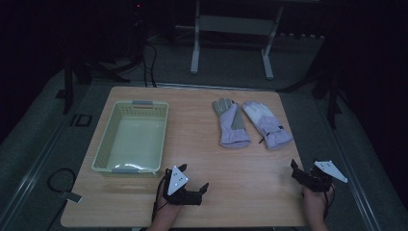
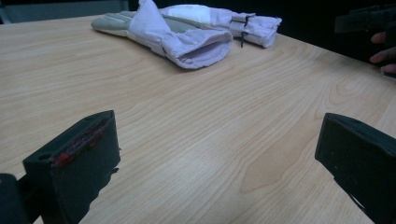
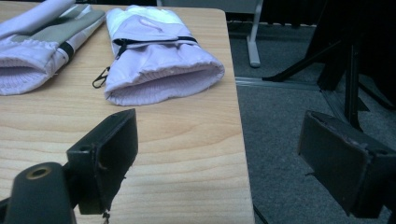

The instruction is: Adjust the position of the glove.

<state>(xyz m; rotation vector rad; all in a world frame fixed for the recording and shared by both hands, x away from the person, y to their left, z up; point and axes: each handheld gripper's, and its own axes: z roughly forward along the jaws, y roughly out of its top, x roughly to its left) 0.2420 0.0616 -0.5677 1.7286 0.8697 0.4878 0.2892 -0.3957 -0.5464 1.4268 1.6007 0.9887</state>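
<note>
Both grippers sit at the table's (image 1: 240, 192) near edge, jaws spread wide with nothing between them: the left gripper (image 1: 192, 185) at six o'clock, the right gripper (image 1: 308, 173) at four o'clock, close to the table's corner. Two gloves (image 1: 250, 122) lie flat side by side at one o'clock, cuffs toward the person; a basket (image 1: 131, 137) stands at ten o'clock. A sound pick would likely take each glove by its cuff, pinching low against the wood. Bare wood lies between grippers and gloves; the right glove (image 3: 159, 70) lies near the table's right edge, so that approach wants care.
</note>
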